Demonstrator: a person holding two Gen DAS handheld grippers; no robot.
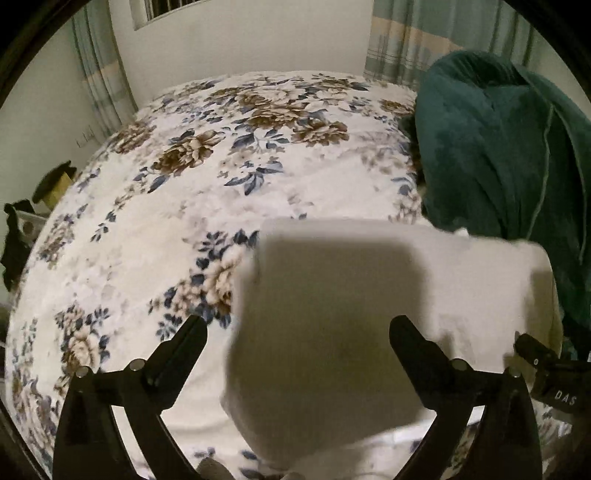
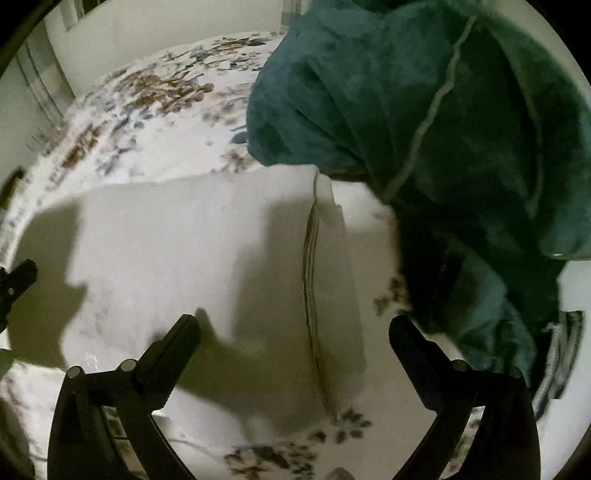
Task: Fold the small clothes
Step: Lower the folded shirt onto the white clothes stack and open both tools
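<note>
A small white garment (image 1: 461,280) lies folded flat on the floral bedspread (image 1: 155,229), with a seamed edge running down its right part in the right wrist view (image 2: 184,240). My left gripper (image 1: 297,328) is open and empty, hovering just above the garment's left part. My right gripper (image 2: 294,328) is open and empty above the garment's right part near the seam. The right gripper's tip shows at the right edge of the left wrist view (image 1: 546,365).
A heaped dark green plush blanket (image 1: 509,155) lies on the bed right of the garment, also in the right wrist view (image 2: 424,103). Curtains (image 1: 406,33) and a wall stand behind the bed. Dark items (image 1: 51,181) sit off the bed's left edge.
</note>
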